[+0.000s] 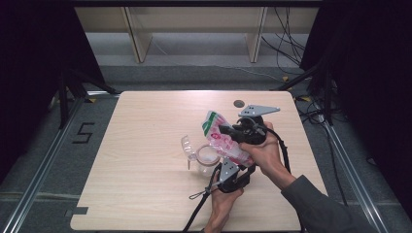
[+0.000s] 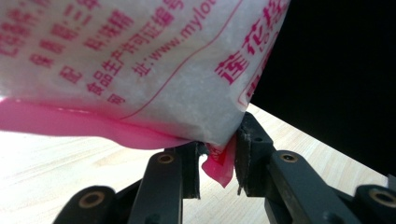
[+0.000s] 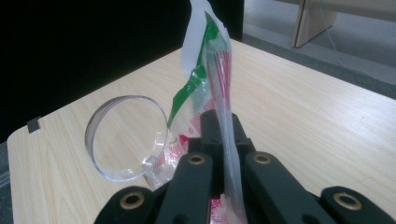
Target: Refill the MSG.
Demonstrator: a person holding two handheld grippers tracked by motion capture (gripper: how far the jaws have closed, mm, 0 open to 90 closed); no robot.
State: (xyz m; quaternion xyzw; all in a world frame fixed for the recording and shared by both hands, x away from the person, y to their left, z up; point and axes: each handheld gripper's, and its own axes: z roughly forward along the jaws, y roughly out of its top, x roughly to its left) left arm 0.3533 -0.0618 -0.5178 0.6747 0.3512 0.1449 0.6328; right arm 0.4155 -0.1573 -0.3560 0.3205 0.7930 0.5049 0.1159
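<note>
**Ana:** High view first: what have the two tongs got hold of?

**Ben:** Both grip the same bag (image 1: 224,141), a white plastic pouch with pink and red print and a green stripe near its top. The right gripper (image 1: 232,131) is clenched on its upper part, and the left gripper (image 1: 224,171) pinches its lower end, so the bag hangs slanted between them, off the table (image 1: 145,194).

**Ana:** Does the left gripper view confirm that pinch?

**Ben:** Yes. The pink sealed corner of the bag (image 2: 219,165) sits squeezed between the two black jaws, with the bulging white body, full of fine white grains, rising above and away from the left gripper (image 2: 217,163).

**Ana:** And the right one?

**Ben:** In the right gripper view the jaws are pressed flat on a thin fold of the bag (image 3: 224,135); past the tips of the right gripper (image 3: 223,140) the green and white top edge stands up.

**Ana:** Anything else close by?

**Ben:** A clear plastic cup (image 1: 206,156) just beside the left gripper, under the bag. In the right gripper view the clear plastic cup (image 3: 126,137) lies to the left of the jaws, its open rim facing the camera.
</note>
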